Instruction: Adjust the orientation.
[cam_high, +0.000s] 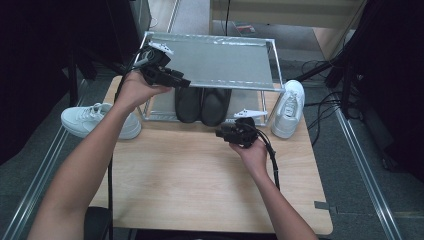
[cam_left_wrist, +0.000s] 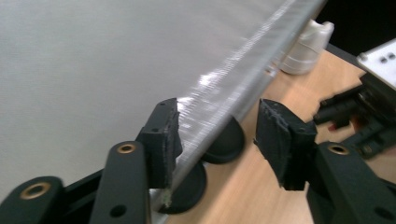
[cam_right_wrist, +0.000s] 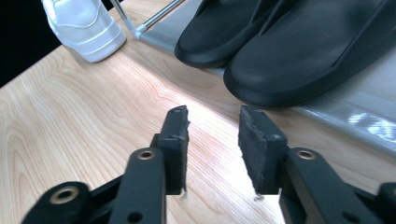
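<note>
The pair of black slippers (cam_high: 202, 105) lies on the lower shelf of the metal shoe rack (cam_high: 215, 62), toes toward the person. The right gripper (cam_high: 226, 133) is positioned just in front of the toes, low over the wooden table (cam_high: 200, 180), and clear of both slippers. Its jaws are released, with nothing between them. The left gripper (cam_high: 181, 81) is positioned above and to the left of the slippers, at the front edge of the rack's upper shelf. Its jaws are also released, standing wide apart.

Right gripper view: the right gripper (cam_right_wrist: 214, 140) aims at the toe of the nearer slipper, with the black slippers (cam_right_wrist: 299, 51) side by side beyond the pads and bare table under the gap. One white sneaker (cam_right_wrist: 84, 25) stands to the upper left, beside a rack leg.

Left gripper view: the left gripper (cam_left_wrist: 219, 140) straddles the shelf's front rim; whether its left pad touches the rim cannot be told. The right pad is clear of the rim. The slipper toes (cam_left_wrist: 224, 142) show below the rim, and the right gripper appears at the far right edge.

High view: two white sneakers lie outside the rack, one at the left (cam_high: 97, 120) and one at the right (cam_high: 289, 107).
</note>
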